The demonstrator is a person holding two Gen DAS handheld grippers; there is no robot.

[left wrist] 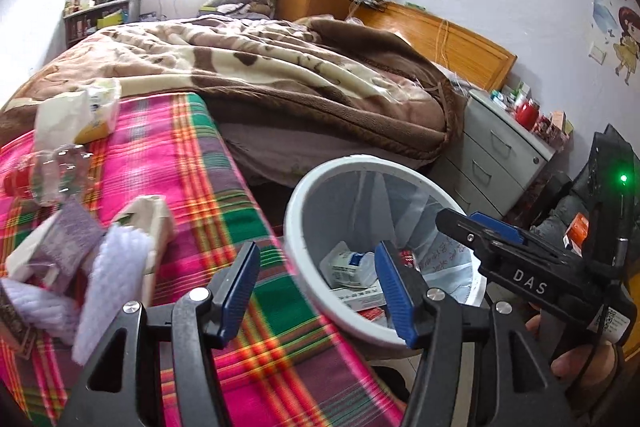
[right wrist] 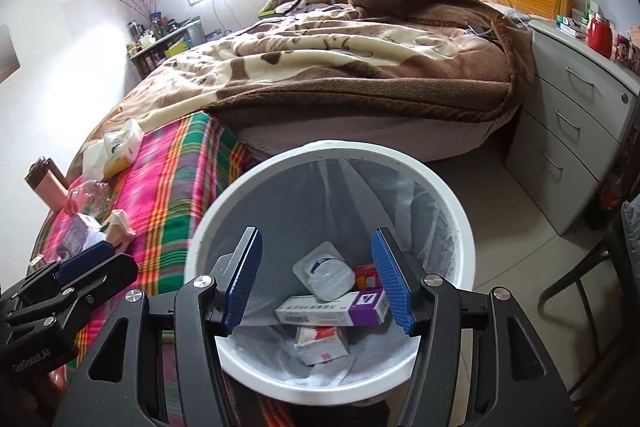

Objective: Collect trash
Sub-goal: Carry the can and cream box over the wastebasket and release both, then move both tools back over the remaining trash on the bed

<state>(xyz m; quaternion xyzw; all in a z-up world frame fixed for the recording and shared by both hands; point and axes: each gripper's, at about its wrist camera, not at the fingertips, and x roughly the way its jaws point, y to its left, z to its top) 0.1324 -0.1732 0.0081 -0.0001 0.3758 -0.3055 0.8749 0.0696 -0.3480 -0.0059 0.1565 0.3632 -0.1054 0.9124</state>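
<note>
Beside plaid-covered bed, upright white bin [right wrist: 456, 211], mouth upward, holding boxes.

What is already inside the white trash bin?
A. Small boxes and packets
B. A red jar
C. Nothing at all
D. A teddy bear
A. In the right wrist view, the white trash bin holds a white-and-purple box, a round plastic packet and another small box at its bottom.

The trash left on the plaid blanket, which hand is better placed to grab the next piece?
Left, probably. The left gripper is open and empty beside the boxes on the plaid blanket, while the right gripper hangs open over the bin.
</note>
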